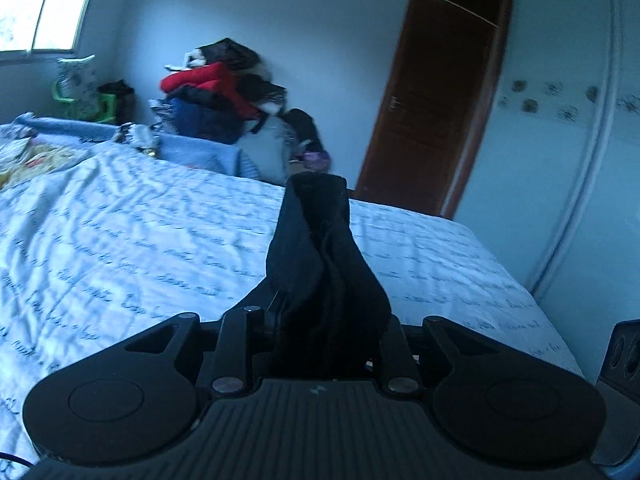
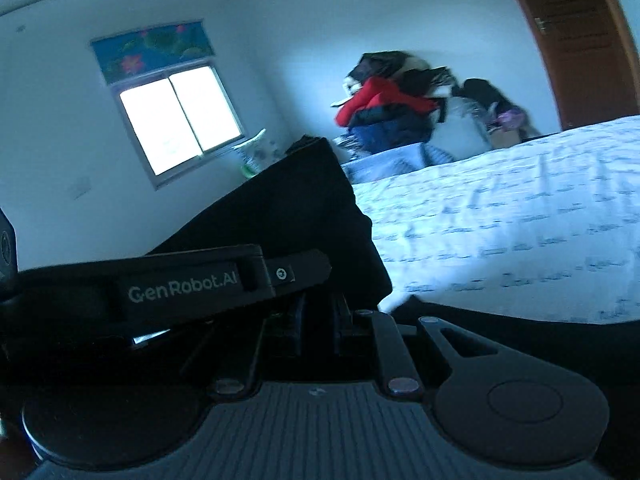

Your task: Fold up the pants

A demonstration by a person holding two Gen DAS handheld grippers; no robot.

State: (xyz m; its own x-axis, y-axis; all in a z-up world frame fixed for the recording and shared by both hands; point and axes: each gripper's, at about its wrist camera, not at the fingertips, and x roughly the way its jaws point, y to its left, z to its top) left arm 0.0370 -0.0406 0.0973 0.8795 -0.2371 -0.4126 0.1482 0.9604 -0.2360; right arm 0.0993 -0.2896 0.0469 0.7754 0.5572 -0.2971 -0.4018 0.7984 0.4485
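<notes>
The black pants (image 1: 324, 264) are bunched up between my left gripper's (image 1: 320, 320) jaws, which are shut on the cloth and hold it up above the bed (image 1: 132, 236). In the right wrist view the black pants (image 2: 288, 216) rise as a taut dark sheet from my right gripper (image 2: 316, 312), which is shut on them; the fingertips are hidden by cloth. The left gripper's body (image 2: 180, 284), marked GenRobot.AI, lies close across the left of the right wrist view. More black cloth (image 2: 520, 344) hangs at the lower right there.
The bed has a light blue sheet with dark script print (image 2: 500, 208). A pile of clothes with a red garment (image 1: 216, 88) sits beyond the bed. A brown door (image 1: 428, 108) stands open at the right, beside a white wardrobe (image 1: 560, 160). A window (image 2: 180, 120) is at the left.
</notes>
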